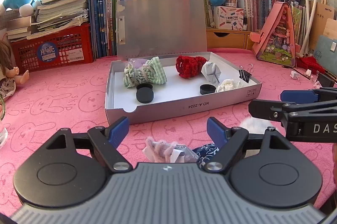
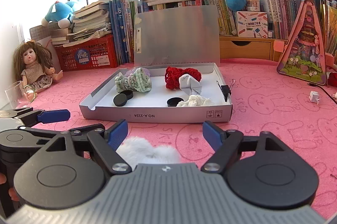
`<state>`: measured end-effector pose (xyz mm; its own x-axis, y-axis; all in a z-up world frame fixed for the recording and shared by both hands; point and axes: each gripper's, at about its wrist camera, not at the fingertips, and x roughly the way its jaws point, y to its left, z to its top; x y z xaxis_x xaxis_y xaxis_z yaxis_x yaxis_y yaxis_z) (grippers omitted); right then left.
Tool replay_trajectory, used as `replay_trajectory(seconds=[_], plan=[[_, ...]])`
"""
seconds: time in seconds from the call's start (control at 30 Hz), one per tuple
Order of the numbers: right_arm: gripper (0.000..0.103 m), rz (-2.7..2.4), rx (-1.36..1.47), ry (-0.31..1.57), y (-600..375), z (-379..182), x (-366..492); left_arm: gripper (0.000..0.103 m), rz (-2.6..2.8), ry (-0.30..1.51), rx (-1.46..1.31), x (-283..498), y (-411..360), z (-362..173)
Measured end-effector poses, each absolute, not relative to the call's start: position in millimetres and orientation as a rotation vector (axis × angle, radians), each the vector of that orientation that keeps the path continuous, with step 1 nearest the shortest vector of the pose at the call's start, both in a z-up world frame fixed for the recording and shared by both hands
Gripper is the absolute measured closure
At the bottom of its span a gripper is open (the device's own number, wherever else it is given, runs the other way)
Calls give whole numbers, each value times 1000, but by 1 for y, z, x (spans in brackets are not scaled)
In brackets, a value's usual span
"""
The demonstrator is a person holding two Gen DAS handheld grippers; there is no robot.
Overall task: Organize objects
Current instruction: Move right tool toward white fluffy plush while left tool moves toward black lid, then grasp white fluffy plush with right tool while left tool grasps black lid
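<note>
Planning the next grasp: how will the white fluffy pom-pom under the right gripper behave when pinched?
The white fluffy pom-pom looks soft, so it will probably squash between the right gripper's open blue pads. It seems light, likely lifting easily. Its rounded shape may shift on the pink mat if nudged.

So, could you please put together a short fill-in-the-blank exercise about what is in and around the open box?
1. The binder clip is clipped to the box's ____ side wall, seen from the right wrist.
2. The crocheted item beside the folded paper is ____ in colour.
3. The box rests on a ____ mat printed with rabbits.
4. Its lid stands ____.

Missing words: right; red; pink; open
</note>
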<state>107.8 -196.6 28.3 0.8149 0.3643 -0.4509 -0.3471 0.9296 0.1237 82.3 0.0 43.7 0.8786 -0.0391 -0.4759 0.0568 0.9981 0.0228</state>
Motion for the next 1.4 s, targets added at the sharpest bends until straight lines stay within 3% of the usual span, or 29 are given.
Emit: replay_trajectory(seconds=[0.2,1.4], plan=[[16,373,68,504,-203,20,97,14,-53,491,33,64,4,35],[7,375,-10,530,-188,-11,74,10,-34,509,68,10,10,0]])
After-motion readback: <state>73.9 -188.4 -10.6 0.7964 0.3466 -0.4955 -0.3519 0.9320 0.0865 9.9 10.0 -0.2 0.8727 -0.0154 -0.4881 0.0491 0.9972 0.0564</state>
